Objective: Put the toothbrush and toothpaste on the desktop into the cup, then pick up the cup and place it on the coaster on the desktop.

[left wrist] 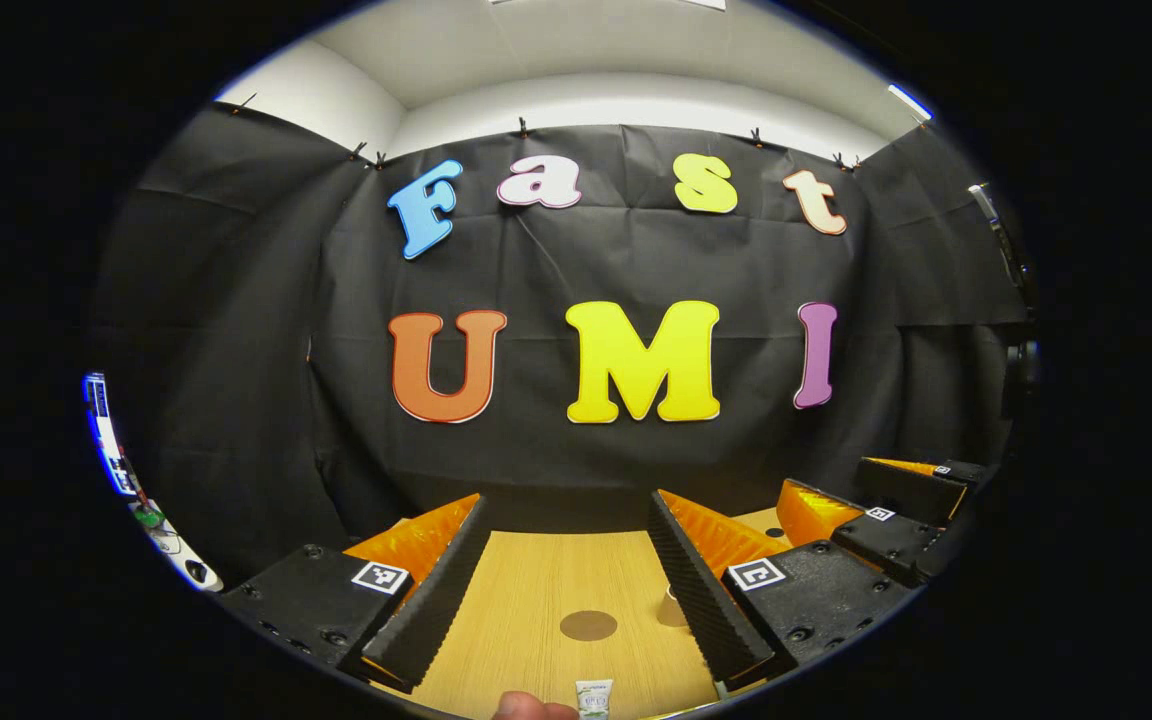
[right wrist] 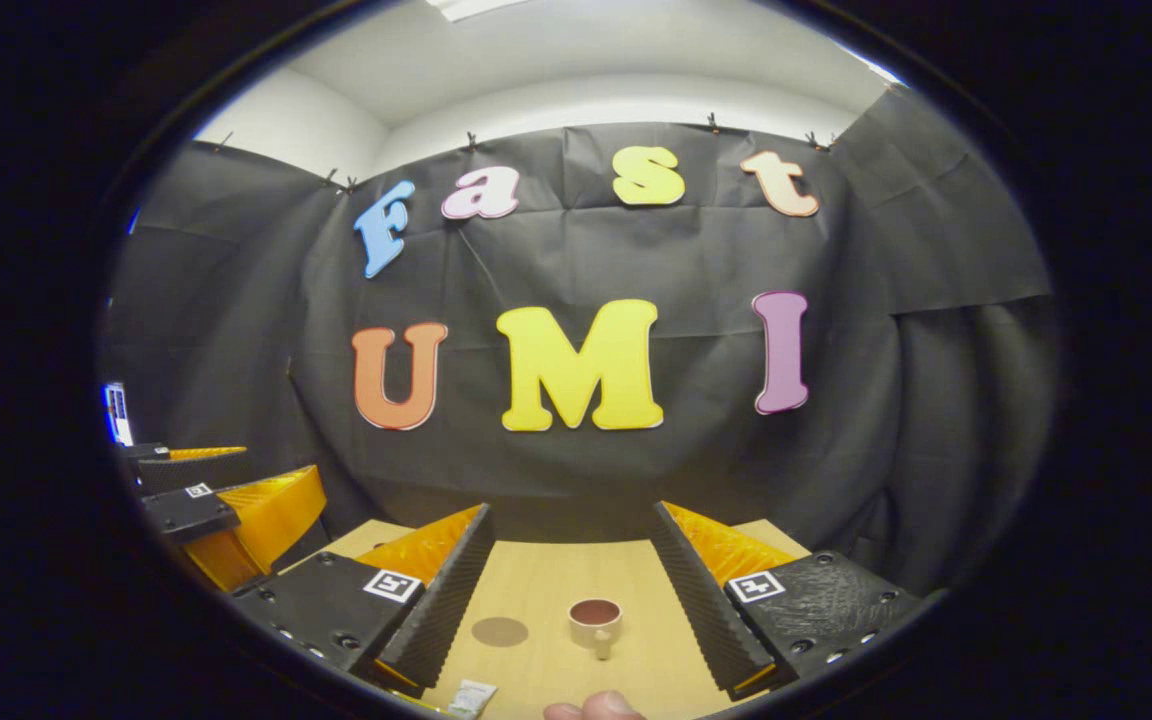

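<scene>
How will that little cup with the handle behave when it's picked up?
The cup looks rigid, so it probably won't squash between the fingers. It stands upright, so it's unlikely to roll. Its small handle faces the camera, so a grip across the body might suit better.

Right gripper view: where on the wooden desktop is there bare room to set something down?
Bare wood lies behind the small beige cup and the round brown coaster, up to the black cloth wall, and between the cup and the right gripper's right finger. The near edge is crowded: a white toothpaste tube and a person's fingertip.
</scene>
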Demonstrator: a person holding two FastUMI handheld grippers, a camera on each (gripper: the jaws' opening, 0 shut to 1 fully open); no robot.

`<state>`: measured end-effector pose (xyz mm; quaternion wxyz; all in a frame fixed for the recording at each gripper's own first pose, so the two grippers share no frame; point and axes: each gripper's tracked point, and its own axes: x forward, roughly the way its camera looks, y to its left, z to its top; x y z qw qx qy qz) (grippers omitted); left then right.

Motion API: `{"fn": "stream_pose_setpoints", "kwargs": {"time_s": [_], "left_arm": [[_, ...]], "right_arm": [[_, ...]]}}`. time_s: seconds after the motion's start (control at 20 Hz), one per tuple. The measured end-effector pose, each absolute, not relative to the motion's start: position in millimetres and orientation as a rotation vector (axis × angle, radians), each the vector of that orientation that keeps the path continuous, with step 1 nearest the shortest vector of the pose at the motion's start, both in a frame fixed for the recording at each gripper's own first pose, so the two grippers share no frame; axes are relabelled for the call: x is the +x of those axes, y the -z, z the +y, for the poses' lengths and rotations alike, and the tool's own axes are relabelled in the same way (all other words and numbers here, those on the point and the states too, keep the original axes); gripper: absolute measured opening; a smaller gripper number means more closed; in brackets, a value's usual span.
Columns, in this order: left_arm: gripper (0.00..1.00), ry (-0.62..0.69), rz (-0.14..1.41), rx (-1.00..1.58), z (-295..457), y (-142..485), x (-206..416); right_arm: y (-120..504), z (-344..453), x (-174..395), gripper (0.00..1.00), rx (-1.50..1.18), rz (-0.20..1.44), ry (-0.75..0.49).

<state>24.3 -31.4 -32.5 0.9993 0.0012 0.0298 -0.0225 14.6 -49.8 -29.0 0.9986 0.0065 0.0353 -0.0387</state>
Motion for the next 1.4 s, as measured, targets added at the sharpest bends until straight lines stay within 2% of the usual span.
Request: {"fn": "stream_pose_setpoints", "kwargs": {"time_s": [0.5,0.65,0.75,0.9,1.0,1.05,1.1,1.35,1.4], "left_arm": [[1.00,0.087,0.239,-0.004,-57.4,108.2,29.8],[1.00,0.087,0.308,-0.008,-57.9,135.7,25.4],[1.00,0.092,0.360,-0.016,-60.7,160.7,20.2],[1.00,0.116,0.475,0.000,-69.0,209.5,2.6],[1.00,0.135,0.579,-0.012,-76.0,244.4,-17.5],[1.00,0.141,0.631,-0.022,-79.6,257.6,-27.6],[1.00,0.142,0.677,-0.028,-82.8,271.1,-36.8],[1.00,0.107,0.828,-0.023,-81.7,312.9,-68.2],[1.00,0.098,0.855,-0.024,-80.2,322.0,-71.8]], "right_arm": [[83.0,-87.0,5.7,0.95,-0.048,0.193,0.100],[115.9,-87.7,1.6,0.98,-0.074,0.278,0.083],[139.2,-88.7,-4.6,0.96,-0.095,0.343,0.065],[178.2,-95.1,-19.5,0.98,-0.105,0.454,0.046],[200.6,-101.8,-30.2,0.95,-0.106,0.517,0.043],[211.7,-104.1,-35.6,0.98,-0.103,0.551,0.040],[222.8,-105.9,-40.7,0.95,-0.097,0.586,0.036],[271.7,-105.5,-57.1,0.95,-0.061,0.752,0.028],[279.7,-103.6,-57.5,0.98,-0.058,0.779,0.022]]}}
